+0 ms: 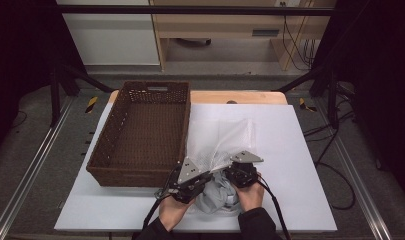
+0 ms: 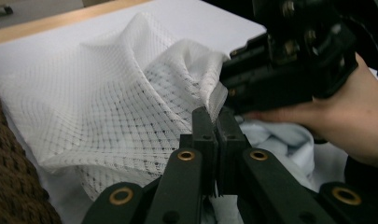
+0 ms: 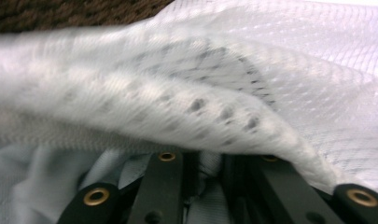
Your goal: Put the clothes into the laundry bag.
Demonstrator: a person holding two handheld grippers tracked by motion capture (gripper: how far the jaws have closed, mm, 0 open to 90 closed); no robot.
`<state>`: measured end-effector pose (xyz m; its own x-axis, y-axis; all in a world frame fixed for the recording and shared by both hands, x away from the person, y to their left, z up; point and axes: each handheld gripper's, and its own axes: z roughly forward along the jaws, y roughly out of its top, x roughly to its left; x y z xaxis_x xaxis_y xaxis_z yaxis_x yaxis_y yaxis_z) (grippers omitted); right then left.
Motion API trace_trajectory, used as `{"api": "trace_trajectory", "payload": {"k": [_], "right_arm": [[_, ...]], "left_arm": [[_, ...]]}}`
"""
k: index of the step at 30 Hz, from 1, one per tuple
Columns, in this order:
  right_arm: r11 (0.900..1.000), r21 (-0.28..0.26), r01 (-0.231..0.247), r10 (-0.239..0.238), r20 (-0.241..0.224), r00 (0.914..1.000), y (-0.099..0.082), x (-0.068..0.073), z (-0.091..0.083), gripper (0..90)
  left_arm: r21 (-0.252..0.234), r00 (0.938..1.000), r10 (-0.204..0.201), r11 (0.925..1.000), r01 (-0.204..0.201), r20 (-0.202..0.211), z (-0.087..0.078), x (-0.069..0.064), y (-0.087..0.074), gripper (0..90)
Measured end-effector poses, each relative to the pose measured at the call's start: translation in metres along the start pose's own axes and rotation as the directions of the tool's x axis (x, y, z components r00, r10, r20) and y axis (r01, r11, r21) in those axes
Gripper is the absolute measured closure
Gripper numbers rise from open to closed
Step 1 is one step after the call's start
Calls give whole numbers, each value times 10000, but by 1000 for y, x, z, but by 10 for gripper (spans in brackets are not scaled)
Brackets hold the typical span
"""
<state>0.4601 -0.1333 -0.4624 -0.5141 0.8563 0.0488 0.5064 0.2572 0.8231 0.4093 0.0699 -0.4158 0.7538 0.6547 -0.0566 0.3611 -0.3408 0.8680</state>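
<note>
I am pinching the white mesh bag (image 1: 225,142) beside the basket (image 1: 140,135) with both grippers, left gripper (image 2: 214,126) and right gripper (image 1: 240,172), jaws closed on its edge above grey cloth (image 1: 215,197), probably opening it next.

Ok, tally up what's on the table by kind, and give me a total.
Basket: 1
Mesh bag: 1
Grey garment: 1
Grippers: 2, left, right
Total: 5
</note>
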Motion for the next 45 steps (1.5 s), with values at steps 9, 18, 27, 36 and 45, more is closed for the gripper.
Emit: {"api": "trace_trajectory", "payload": {"k": [9,18,27,36,45], "right_arm": [[9994,-204,273,-290,-922,9953,1,4,-35,371],[9957,-192,905,-921,-1147,9891,-24,6,-71,220],[9992,91,392,-366,-1977,9796,-46,-7,-57,794],[9966,-37,821,-818,-1330,9877,-6,15,-38,787],[9993,-4,378,-377,650,9972,-5,0,-4,715]], "left_arm": [[379,9998,-161,9991,166,-135,19,3,-11,882],[190,9989,-367,9991,373,-299,13,10,-8,882],[413,9996,-232,9989,240,-185,15,7,-9,882],[31,9996,-258,9997,257,125,1,6,1,882],[365,9999,-130,9993,128,55,1,4,-8,882]]}}
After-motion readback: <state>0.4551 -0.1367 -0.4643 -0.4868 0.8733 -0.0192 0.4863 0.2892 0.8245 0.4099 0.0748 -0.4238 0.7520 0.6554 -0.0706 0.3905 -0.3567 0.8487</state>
